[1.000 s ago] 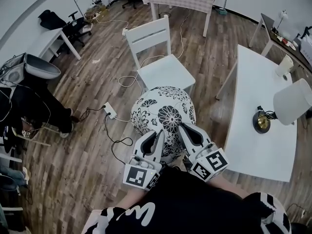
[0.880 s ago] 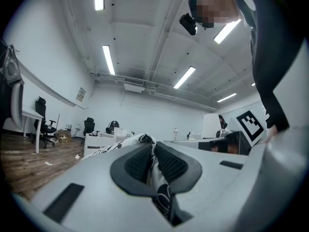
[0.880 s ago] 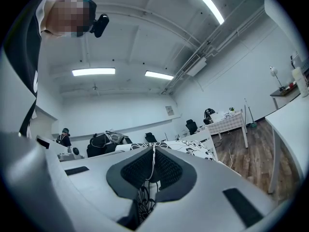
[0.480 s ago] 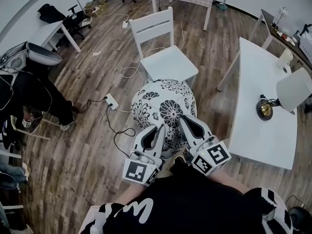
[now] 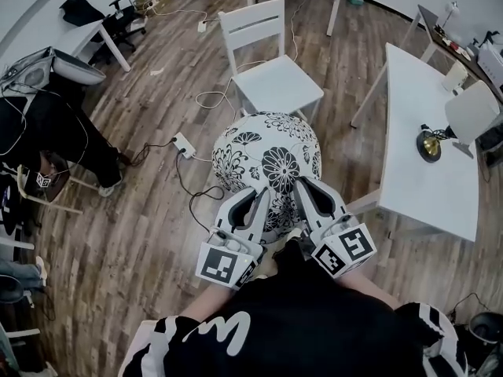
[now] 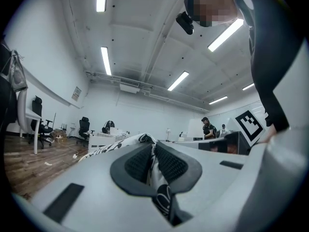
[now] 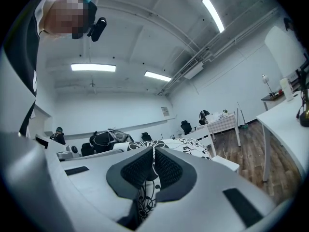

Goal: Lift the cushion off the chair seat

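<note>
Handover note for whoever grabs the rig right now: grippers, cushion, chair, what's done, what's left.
Left gripper: shut on the edge of the round white cushion with black flower print.
Right gripper: shut on the same edge, beside the left.
Cushion: in the air in front of the white wooden chair, whose seat is bare.
Done: cushion is off the seat.
Left: likely only setting it down somewhere.

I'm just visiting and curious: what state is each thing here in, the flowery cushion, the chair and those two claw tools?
Round black-and-white floral fabric cushion: held up by its near edge, off the seat.
White wooden chair: upright, seat bare.
Left gripper: shut on the cushion's fabric.
Right gripper: shut on the cushion's fabric.
</note>
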A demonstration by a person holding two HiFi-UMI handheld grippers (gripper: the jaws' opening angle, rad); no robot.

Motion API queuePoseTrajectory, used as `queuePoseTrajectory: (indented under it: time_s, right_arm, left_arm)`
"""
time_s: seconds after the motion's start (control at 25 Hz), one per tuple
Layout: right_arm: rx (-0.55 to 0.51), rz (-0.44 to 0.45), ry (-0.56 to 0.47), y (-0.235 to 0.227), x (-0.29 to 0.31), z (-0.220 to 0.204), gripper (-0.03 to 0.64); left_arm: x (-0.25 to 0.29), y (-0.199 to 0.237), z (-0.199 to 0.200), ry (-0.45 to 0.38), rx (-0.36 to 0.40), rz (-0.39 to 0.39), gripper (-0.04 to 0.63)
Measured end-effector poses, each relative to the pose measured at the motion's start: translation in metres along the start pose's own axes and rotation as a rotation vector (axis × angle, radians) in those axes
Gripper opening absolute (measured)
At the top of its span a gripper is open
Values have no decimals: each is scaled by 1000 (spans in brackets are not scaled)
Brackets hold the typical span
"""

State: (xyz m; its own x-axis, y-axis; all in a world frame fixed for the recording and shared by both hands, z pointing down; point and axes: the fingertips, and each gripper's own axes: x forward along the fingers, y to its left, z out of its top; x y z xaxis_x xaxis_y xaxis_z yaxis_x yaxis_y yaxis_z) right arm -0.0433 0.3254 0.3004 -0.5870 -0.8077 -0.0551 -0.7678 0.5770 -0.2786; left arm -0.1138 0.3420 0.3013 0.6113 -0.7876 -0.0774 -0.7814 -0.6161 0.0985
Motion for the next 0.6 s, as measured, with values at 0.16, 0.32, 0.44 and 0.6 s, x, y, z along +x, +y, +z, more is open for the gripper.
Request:
queuePoseTrajectory:
  time_s: [0.16,0.32,0.44,0.6]
  right_arm:
    - [-16,-44,-25,64,-55,-28,28]
    - [-14,-66,-24,87,-75,-43,28]
    - [2,-86,-21,85,-78,-34,28]
    - [-8,-85,-18,86,-77,-25,28]
  left_arm:
    - [-80,-30,-7,-13,6,-52,23]
    - [-110,-38,-12,-9,4,-69,23]
    - [-108,-41,-2,10,2,-73,23]
    - [-107,-42,4,12,-7,-69,23]
